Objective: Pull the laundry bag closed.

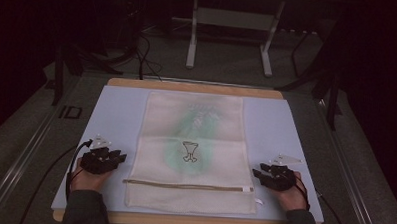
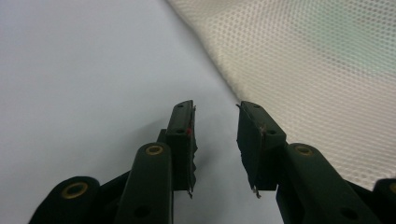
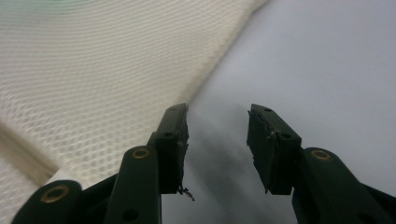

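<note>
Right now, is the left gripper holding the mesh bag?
No, the left gripper has its fingers apart over the bare mat, with the mesh bag edge lying just beside them, ungripped.

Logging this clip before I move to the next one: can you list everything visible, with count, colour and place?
mesh bag: one, cream, with something green showing through, lying flat mid-table, zipper near the person's edge
mat: one, pale blue, covering the tabletop under the bag
table: one, light wood edge showing at far and near sides
frame legs: two, pale grey, on the floor beyond the table
cables: several, black, on the floor far left
left gripper: one, black, open, on the mat left of the bag
right gripper: one, black, open, right of the bag
</note>
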{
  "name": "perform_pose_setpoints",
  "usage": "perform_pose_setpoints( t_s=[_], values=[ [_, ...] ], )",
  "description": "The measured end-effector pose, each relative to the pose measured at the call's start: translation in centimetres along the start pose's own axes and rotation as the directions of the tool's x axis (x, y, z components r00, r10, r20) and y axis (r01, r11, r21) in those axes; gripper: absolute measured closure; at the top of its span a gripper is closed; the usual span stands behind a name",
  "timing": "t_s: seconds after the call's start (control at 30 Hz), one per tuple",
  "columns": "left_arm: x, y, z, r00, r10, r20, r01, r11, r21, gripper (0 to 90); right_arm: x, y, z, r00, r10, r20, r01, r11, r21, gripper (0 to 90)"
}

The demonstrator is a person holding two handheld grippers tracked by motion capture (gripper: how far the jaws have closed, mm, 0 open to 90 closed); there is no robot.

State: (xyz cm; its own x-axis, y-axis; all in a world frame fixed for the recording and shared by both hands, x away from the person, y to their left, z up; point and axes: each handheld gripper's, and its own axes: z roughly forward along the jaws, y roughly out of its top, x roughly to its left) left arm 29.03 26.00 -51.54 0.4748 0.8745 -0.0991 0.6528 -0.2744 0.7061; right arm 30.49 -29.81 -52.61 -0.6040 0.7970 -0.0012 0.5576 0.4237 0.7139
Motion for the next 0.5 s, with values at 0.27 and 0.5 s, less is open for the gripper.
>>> perform_pose_setpoints(
  t_s=[0.27, 0.5],
  values=[
    [-0.1, 0.2, 0.1, 0.9979, 0.034, 0.055, -0.034, 0.9994, -0.011, 65.9, 0.8, 0.5, -0.3, 0.9998, -0.021, -0.007, 0.021, 1.000, -0.016, 60.7],
    [-0.3, 0.3, 0.2, 0.9949, 0.052, 0.086, -0.052, 0.9987, -0.003, 67.5, 1.5, 0.9, -0.6, 0.9984, -0.043, -0.037, 0.042, 0.999, -0.025, 62.6]
  ],
)
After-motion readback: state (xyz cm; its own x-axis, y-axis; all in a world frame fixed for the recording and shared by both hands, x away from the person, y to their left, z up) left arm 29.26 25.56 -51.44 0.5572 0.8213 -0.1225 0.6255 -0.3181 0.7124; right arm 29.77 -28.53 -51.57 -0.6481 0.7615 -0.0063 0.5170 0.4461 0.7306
